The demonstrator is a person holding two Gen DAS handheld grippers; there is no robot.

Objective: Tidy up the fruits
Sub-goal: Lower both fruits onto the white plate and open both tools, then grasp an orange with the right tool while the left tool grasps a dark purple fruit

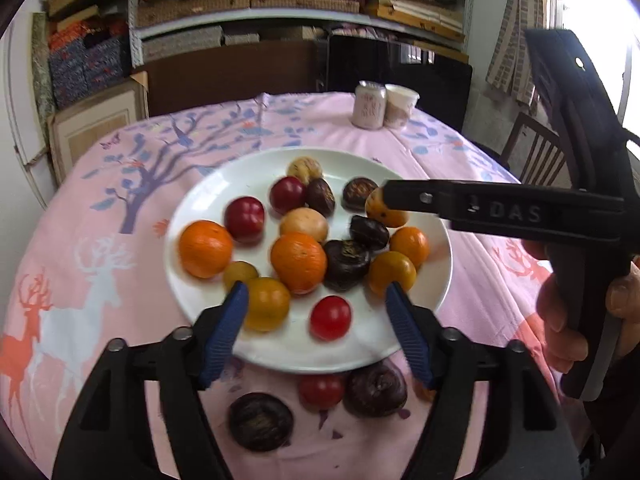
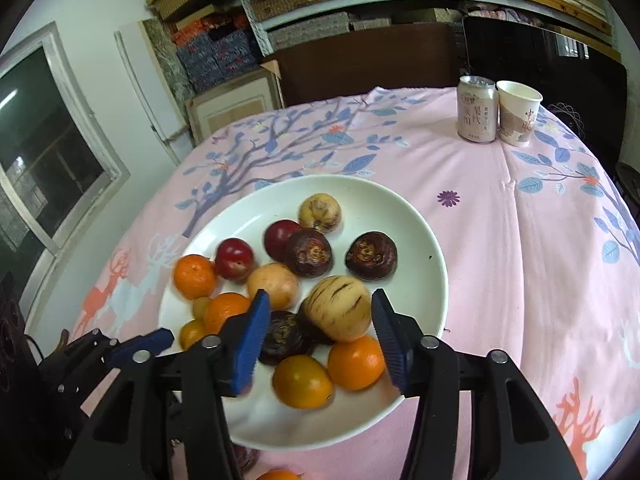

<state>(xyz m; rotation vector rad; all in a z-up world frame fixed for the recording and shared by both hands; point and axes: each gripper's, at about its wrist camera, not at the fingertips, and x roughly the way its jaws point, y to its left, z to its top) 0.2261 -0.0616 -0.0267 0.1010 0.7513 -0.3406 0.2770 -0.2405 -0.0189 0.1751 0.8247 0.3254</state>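
On the surface, draped in a pink cloth printed with trees and deer, a white plate carries the fruit: at its left an orange mandarin beside a red plum, in the middle a second mandarin touching a dark water chestnut. The left tongs hang spread above the plate's near edge, nothing between their blue pads. Below that edge, on the cloth, lie a red fruit and two dark chestnuts. To the right, the right tongs stand spread around a striped yellow melon-like fruit resting on the plate, pads apart from it. Far right, a can touches a paper cup.
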